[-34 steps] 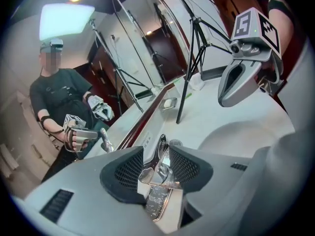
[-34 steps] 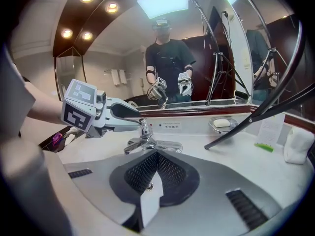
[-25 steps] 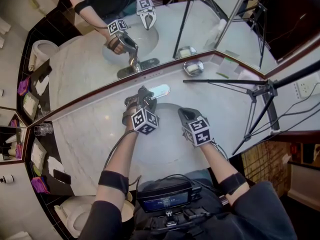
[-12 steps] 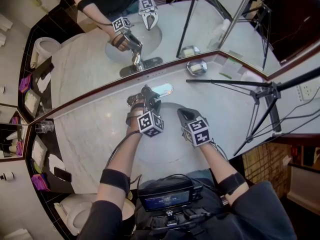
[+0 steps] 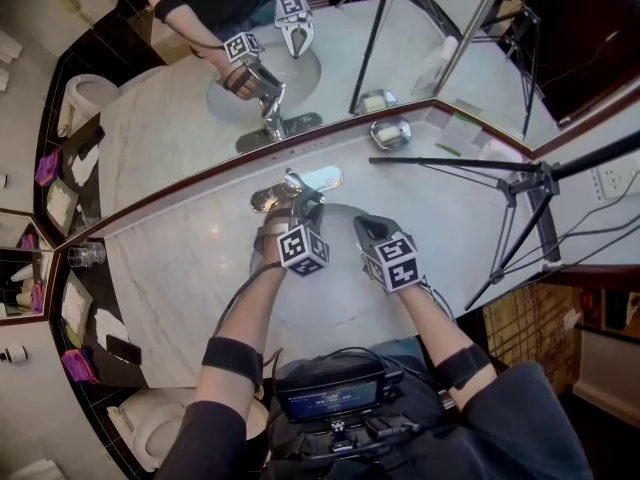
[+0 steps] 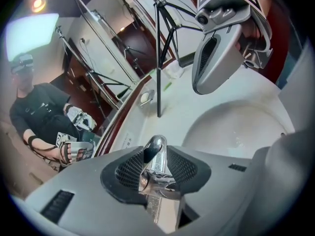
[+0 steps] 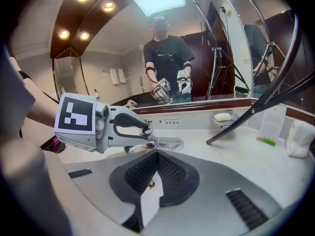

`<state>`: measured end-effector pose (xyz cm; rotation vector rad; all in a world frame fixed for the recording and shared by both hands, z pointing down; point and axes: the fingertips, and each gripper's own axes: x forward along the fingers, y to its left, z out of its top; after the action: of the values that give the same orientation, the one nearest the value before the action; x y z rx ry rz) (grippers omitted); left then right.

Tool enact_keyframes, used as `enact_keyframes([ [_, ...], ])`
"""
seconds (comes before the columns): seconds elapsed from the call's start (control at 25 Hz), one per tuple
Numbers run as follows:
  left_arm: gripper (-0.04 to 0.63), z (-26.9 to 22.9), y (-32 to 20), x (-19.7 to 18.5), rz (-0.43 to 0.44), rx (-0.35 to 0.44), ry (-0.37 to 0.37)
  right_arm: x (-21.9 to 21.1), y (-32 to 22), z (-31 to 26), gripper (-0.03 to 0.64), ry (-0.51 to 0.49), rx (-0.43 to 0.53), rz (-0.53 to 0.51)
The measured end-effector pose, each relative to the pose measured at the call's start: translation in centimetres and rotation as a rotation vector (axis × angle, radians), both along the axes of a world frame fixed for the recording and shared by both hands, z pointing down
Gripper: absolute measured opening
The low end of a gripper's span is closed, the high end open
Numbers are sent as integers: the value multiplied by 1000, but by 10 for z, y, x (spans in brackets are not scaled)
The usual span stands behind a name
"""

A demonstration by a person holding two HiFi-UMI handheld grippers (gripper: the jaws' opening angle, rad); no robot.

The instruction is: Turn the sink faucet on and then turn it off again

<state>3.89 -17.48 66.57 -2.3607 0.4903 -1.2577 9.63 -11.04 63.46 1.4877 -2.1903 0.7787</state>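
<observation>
The chrome faucet [image 5: 272,198] stands at the back rim of the white sink basin [image 5: 340,303]. My left gripper [image 5: 296,204] reaches over it from the front. Its jaws have just been closing, and in the left gripper view the lever handle [image 6: 154,147] stands between the two pads [image 6: 129,170], which press on its sides. My right gripper [image 5: 364,227] hangs over the basin's right side, shut with nothing in it. In the right gripper view the left gripper [image 7: 145,130] covers the faucet above its chrome base plate [image 7: 170,143]. I see no water running.
A mirror runs along the back of the marble counter [image 5: 180,258]. A soap dish [image 5: 389,133] sits at the back right, and a black tripod [image 5: 520,183] stands over the right counter. A glass [image 5: 88,256] stands at the far left. A toilet [image 5: 150,436] is below left.
The left gripper has shifted a little right and down over the faucet, rolling slightly, and its jaws have narrowed on the lever. The right gripper has stayed put.
</observation>
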Motion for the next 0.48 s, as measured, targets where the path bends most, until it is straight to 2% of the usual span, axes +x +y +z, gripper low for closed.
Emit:
enact_keyframes([
  [0.32,130,0,0,-2,10,22,-24,-1,0,-3,20,-2,4,-1],
  [0.48,130,-3,0,-6,-11,18,-18,-1,-1,-6,20,-2,13,-1],
])
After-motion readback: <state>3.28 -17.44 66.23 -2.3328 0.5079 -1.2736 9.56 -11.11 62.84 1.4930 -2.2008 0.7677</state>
